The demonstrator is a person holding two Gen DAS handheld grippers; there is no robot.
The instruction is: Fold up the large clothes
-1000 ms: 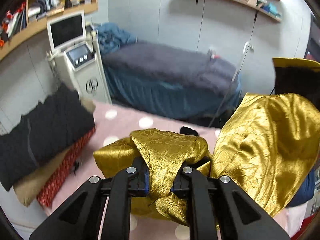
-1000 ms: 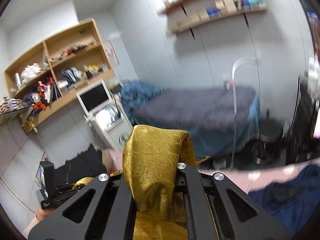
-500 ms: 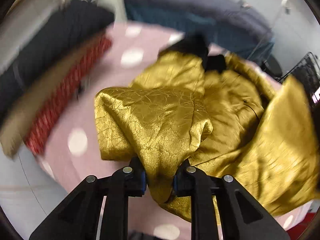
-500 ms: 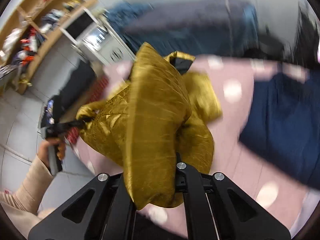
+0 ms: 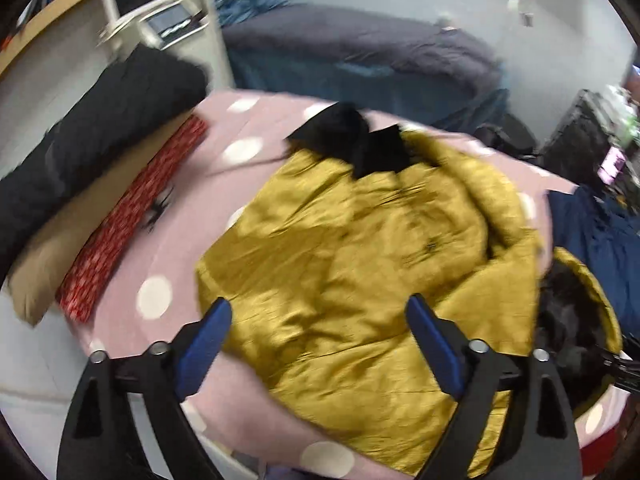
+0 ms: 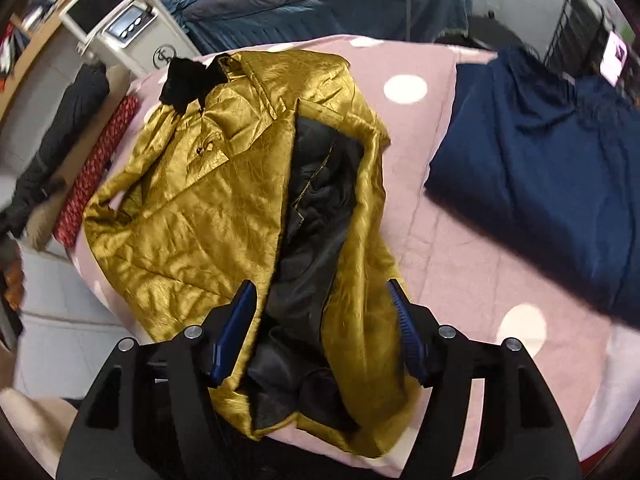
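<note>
Left wrist view showed the left gripper (image 5: 318, 334) tilted down over the near edge of a shiny, crinkled gold jacket with a black collar (image 5: 360, 248); its blue-padded jaws stood wide apart and held nothing, the cloth lying between and beneath them without being pinched. The jacket lay spread on a pink bedcover with white dots (image 5: 240, 152), collar at the far end, gold front uppermost. To the left of it, along the bed's edge, sat a stack of folded clothes: a black garment (image 5: 100, 132) on top, a tan one under it and a red patterned one (image 5: 132, 216) at the bottom. A folded navy blue garment (image 5: 596, 248) lay at the right. This view was blurred.

From the right wrist view, the right gripper (image 6: 324, 336) also pointed downward at the jacket's near hem, jaws spread wide and empty. Between them the jacket (image 6: 192, 208) opened to expose its black lining (image 6: 316, 200), with a gold flap on either side. The navy garment (image 6: 540, 168) rested well apart to the right on the bedcover (image 6: 440, 240). A white machine with a screen (image 6: 120, 20) stood beyond the bed's far left corner.
</note>
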